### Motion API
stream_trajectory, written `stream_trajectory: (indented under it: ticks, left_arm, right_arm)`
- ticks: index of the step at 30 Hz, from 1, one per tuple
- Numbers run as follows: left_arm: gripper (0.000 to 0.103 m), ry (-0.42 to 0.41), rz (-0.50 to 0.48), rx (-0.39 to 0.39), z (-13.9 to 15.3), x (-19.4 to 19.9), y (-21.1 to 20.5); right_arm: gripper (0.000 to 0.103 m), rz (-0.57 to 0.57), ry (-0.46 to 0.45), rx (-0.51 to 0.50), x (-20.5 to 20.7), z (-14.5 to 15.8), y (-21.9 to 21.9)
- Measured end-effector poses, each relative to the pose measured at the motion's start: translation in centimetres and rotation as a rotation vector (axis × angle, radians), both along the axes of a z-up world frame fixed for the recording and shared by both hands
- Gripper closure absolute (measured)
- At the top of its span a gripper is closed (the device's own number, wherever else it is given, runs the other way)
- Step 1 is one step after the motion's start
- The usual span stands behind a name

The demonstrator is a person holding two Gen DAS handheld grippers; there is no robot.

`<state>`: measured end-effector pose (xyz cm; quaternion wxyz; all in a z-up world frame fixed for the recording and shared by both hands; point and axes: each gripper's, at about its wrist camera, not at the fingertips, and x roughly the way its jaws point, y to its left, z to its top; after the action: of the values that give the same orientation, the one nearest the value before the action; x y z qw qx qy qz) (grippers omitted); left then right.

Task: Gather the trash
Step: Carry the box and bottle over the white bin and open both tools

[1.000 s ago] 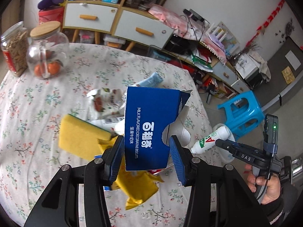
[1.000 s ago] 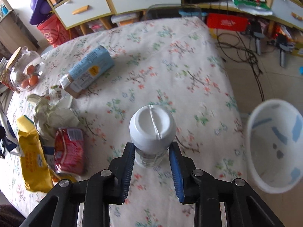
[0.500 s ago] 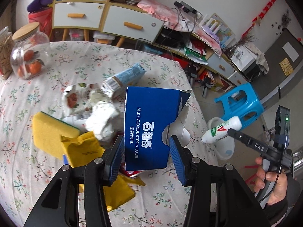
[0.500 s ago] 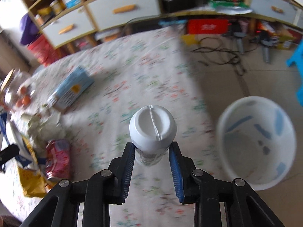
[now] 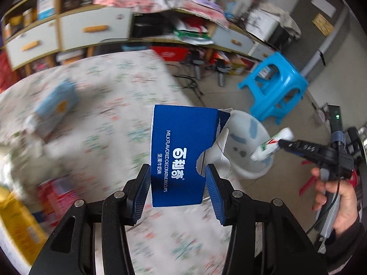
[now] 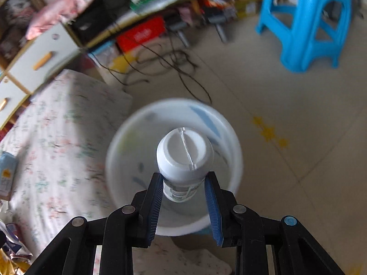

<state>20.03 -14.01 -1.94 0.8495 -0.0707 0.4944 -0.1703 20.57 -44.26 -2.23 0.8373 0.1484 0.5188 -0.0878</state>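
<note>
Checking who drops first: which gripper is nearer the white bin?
Right. The right gripper holds the bottle directly over the bin. The left gripper, holding the blue box, is over the table edge, beside the bin.

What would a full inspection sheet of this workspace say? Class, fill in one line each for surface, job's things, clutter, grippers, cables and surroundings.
Surface: table under a floral cloth, blurred by motion.
Job's things: blue biscuit box and white bottle both held; white bin on the floor beside the table, the bottle lined up with its opening.
Clutter: light blue carton, red packet and yellow bag on the cloth.
Grippers: left gripper shut on the box; right gripper shut on the bottle.
Cables: black cables loose on the floor.
Surroundings: blue stool, drawer cabinet.
</note>
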Motion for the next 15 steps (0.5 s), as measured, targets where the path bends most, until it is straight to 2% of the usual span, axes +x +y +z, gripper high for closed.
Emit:
stream_trajectory:
  ticks: [4,9,11,15]
  left_arm:
    - [0.052,0.01,-0.04,0.003,-1.2,1.7,-4.2]
    - [0.052,0.014,-0.07,-0.009,-2.5,4.0,-8.4]
    - [0.052,0.012,-0.08,-0.013,-3.0,4.6,-9.8]
    - [0.052,-0.004,-0.104,-0.011,-3.5,5.2,-12.4]
  right_arm:
    - [0.069,-0.039,0.046,0.056,-0.3,-1.8,-2.3]
    - [0.066,-0.046,0.055,0.078,-1.1,-1.9,-3.7]
    - [0.054,-0.041,0.056,0.088,-1.5,-1.7,-4.0]
    - [0.048,-0.058,0.024,0.09,-2.7,-0.5,-5.2]
